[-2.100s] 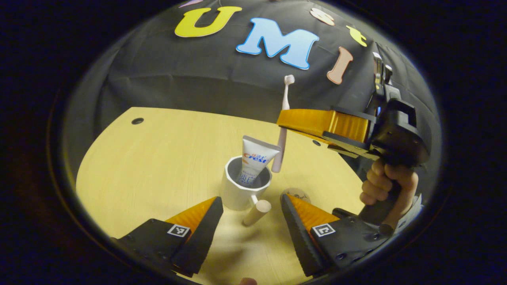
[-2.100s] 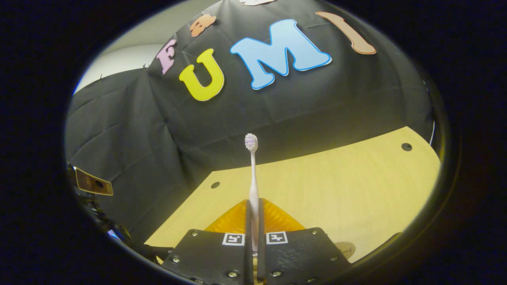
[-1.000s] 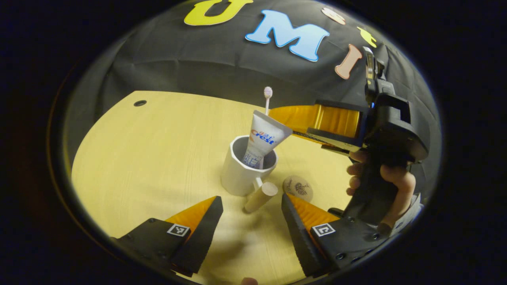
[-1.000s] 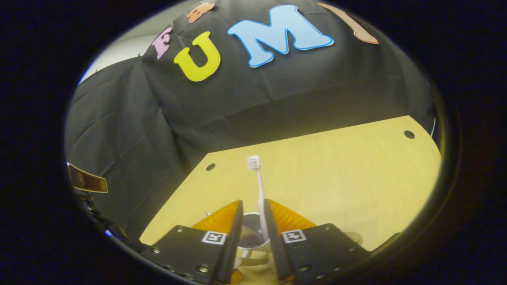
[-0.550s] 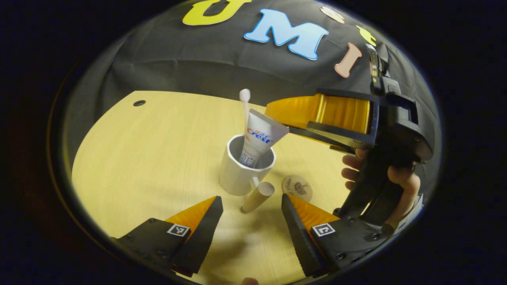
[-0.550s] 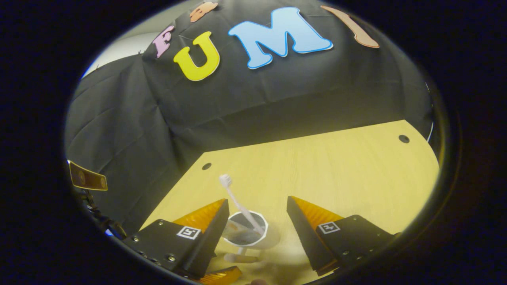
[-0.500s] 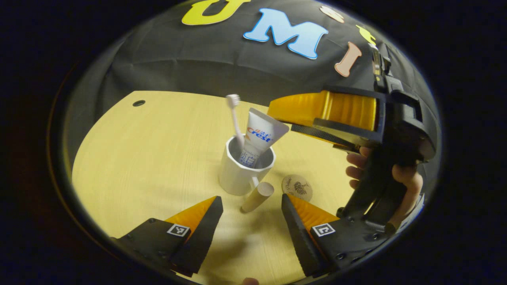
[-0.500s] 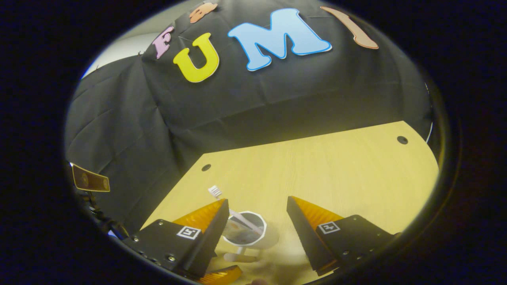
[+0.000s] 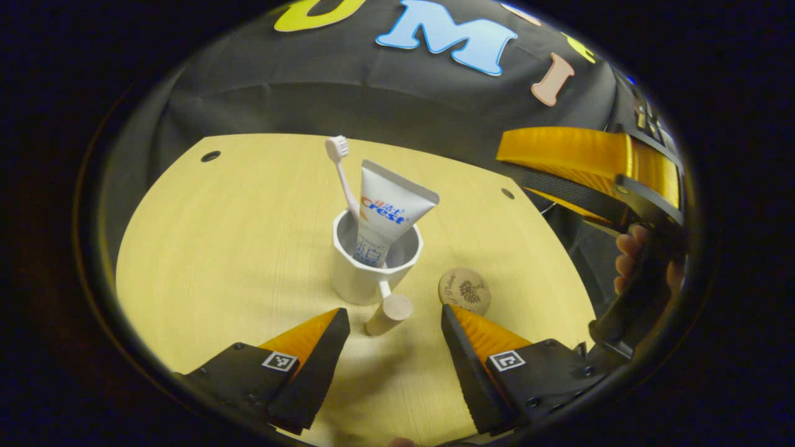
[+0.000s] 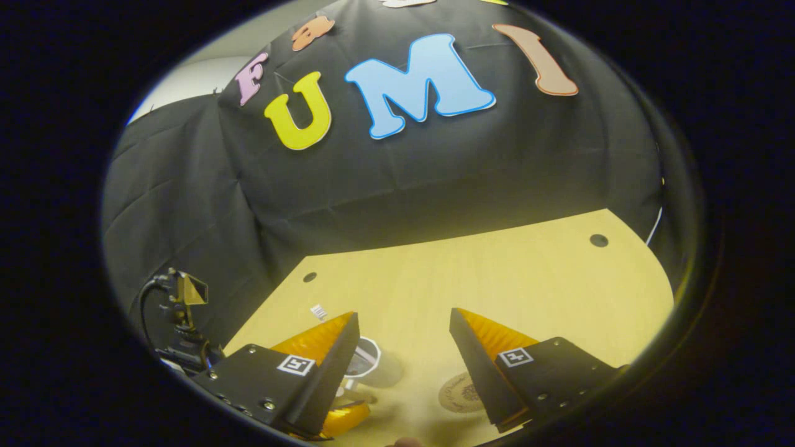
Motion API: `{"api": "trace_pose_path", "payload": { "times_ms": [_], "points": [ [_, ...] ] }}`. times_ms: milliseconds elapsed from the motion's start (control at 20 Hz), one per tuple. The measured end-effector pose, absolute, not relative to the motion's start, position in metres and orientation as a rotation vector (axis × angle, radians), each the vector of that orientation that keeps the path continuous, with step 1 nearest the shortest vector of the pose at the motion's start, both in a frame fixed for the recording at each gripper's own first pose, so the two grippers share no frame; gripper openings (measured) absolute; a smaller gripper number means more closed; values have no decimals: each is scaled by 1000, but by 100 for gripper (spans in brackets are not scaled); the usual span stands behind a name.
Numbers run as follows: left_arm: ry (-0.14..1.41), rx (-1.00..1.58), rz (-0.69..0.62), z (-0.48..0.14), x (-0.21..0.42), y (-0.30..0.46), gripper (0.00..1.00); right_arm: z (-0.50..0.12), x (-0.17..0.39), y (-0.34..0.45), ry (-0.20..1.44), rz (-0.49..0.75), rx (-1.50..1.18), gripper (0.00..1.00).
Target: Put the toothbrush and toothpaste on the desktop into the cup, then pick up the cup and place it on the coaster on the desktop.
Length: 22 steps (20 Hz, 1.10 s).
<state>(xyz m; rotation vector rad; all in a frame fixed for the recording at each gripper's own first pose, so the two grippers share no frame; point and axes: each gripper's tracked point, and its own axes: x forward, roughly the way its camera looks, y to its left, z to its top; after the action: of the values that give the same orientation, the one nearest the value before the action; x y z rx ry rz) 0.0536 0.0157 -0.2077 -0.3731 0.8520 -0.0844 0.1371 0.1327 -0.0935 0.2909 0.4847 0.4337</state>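
Observation:
A white cup (image 9: 366,273) with a wooden handle (image 9: 388,313) stands mid-table. Inside it are a toothpaste tube (image 9: 386,208), cap down, and a pale toothbrush (image 9: 341,171), head up and leaning left. A round wooden coaster (image 9: 464,290) lies just right of the cup. My left gripper (image 9: 394,344) is open, low over the table, with the handle between its fingertips but untouched. My right gripper (image 10: 404,347) is open and holds nothing; its own view has the cup rim (image 10: 371,354), the brush head (image 10: 318,311) and the coaster (image 10: 456,392) below it. In the left gripper view the right gripper (image 9: 518,164) hovers at the right, above the table.
The light wooden table (image 9: 217,248) has small dark holes near its back corners (image 9: 210,156) (image 10: 599,240). A hand (image 9: 627,261) grips the right gripper's handle at the right. A small device on a stand (image 10: 183,298) sits off the table's left edge.
My right gripper opened and let the toothbrush drop into the cup, where it tipped to the left. That gripper then drew back to the right, away from the cup. My left gripper barely moved.

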Motion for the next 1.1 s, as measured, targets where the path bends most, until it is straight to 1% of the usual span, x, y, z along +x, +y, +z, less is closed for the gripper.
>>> {"api": "trace_pose_path", "payload": {
  "times_ms": [50,100,150,200,250,300,350,450,500,600,650,750,950,1000,1050,1100],
  "points": [
    [868,-364,-80,-208,55,16,96,-93,135,125,485,425,285,92],
    [886,-356,-77,-210,59,16,92,-93,132,118,484,418,282,92],
    [904,-351,-72,-212,62,16,96,-93,128,111,486,407,278,92],
    [920,-348,-72,-212,65,15,92,-94,124,103,485,396,275,92],
    [930,-342,-68,-213,68,15,92,-93,121,96,480,387,271,92],
    [941,-332,-63,-214,71,17,96,-93,117,88,478,374,264,92],
    [955,-325,-60,-218,74,16,92,-93,115,81,478,363,254,92],
    [1001,-328,-58,-220,77,14,92,-94,108,69,477,347,242,92],
    [1018,-339,-56,-220,79,13,96,-94,106,63,477,341,238,92],
    [1060,-348,-44,-224,82,14,96,-97,102,53,483,327,231,92],
    [1075,-349,-38,-227,84,16,100,-99,99,49,490,320,231,92],
    [1118,-354,-24,-232,87,18,91,-106,92,41,509,310,236,92],
    [1208,-378,-5,-246,83,18,89,-116,90,28,538,288,246,92],
    [1224,-377,-4,-249,83,18,86,-118,89,24,544,283,248,92],
    [1233,-372,3,-252,83,20,91,-119,89,22,550,279,251,92],
    [1243,-370,6,-253,84,20,86,-122,88,21,556,275,254,92]
  ]
}}
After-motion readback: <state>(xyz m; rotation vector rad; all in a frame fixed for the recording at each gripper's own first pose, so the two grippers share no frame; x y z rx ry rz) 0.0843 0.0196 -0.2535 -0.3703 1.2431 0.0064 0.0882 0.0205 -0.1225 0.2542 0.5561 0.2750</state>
